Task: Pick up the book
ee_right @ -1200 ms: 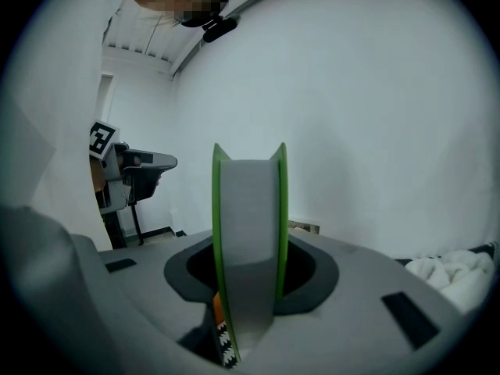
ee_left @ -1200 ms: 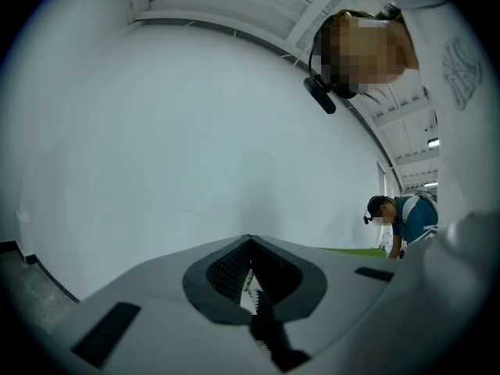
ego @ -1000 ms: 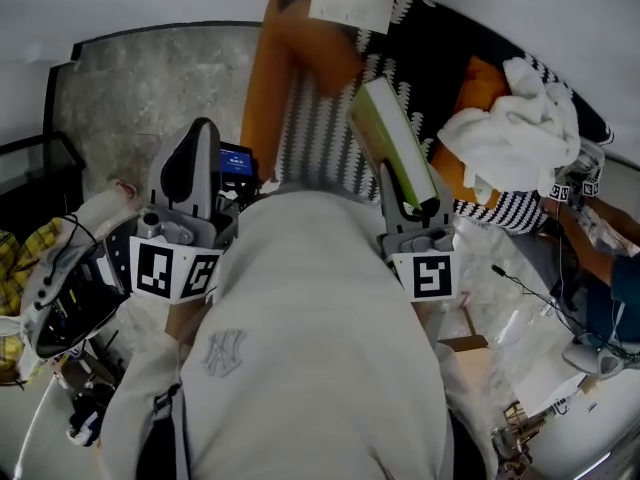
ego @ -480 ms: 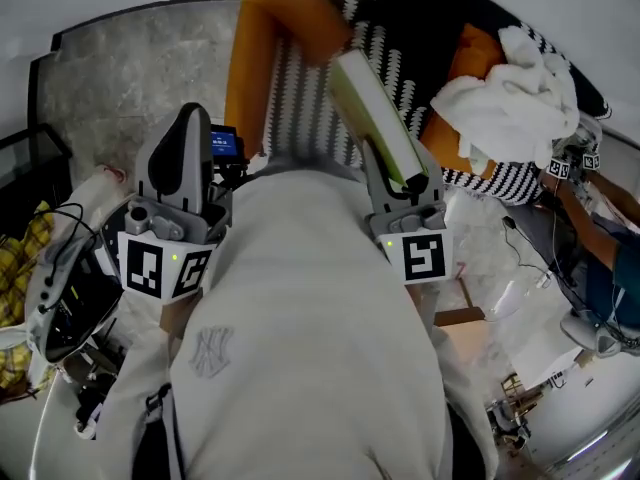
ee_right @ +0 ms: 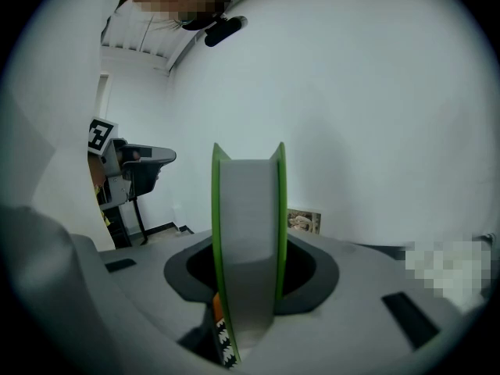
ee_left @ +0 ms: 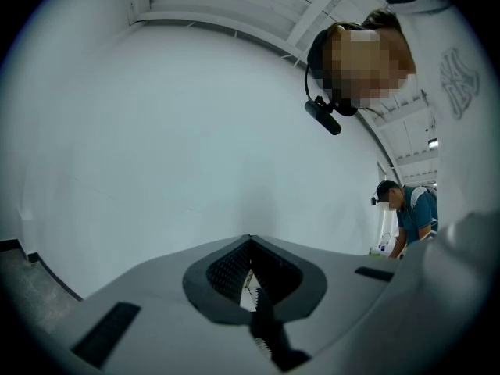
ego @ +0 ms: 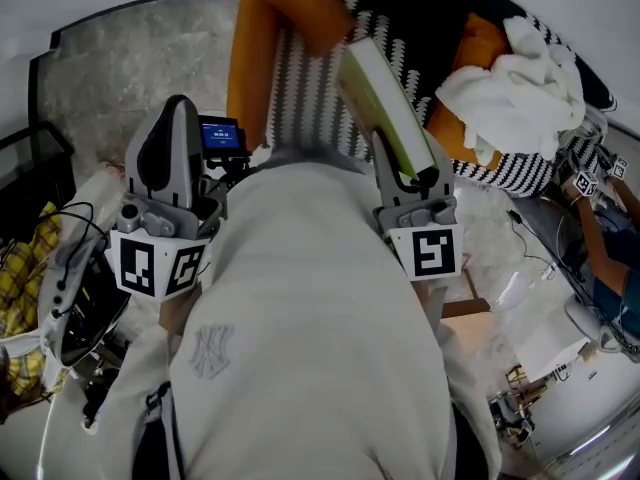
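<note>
Evidently little has altered. The right tool [ego: 412, 180] stays clamped on the green-covered book [ego: 385, 118], which is raised clear above the black-and-white blanket [ego: 300, 98] and slants up and away over it. Against the earlier frame, grip and tilt match; the book has drifted only slightly over the blanket. In my judgement the pick-up is effectively achieved. The left tool [ee_left: 251, 272], jaws together and empty, remains off the blanket's left side.
</note>
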### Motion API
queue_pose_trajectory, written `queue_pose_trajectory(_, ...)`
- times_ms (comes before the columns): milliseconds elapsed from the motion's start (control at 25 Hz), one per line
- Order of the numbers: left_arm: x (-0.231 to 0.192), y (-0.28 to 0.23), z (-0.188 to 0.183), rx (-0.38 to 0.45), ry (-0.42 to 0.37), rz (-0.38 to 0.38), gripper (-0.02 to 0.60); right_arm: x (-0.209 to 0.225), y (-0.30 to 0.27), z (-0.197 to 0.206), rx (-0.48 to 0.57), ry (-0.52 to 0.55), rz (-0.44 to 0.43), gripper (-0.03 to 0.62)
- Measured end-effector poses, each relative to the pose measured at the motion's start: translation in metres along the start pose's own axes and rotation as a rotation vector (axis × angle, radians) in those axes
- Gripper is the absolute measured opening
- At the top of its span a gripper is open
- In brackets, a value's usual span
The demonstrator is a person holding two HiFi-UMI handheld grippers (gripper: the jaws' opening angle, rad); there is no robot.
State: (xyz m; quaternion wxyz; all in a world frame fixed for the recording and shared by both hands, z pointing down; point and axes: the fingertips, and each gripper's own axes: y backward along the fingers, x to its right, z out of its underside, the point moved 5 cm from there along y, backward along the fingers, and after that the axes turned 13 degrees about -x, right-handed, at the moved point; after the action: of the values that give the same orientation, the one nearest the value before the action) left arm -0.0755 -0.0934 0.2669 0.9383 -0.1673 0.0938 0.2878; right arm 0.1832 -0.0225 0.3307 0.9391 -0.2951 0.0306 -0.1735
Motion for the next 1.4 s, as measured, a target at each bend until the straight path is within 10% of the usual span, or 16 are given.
queue_pose_trajectory(1400,-0.036,-0.033,-0.017,0.032,0.022,-0.035,0.009,0.021,-0.040,-0.032,0.003,0.017,0.008,0.146)
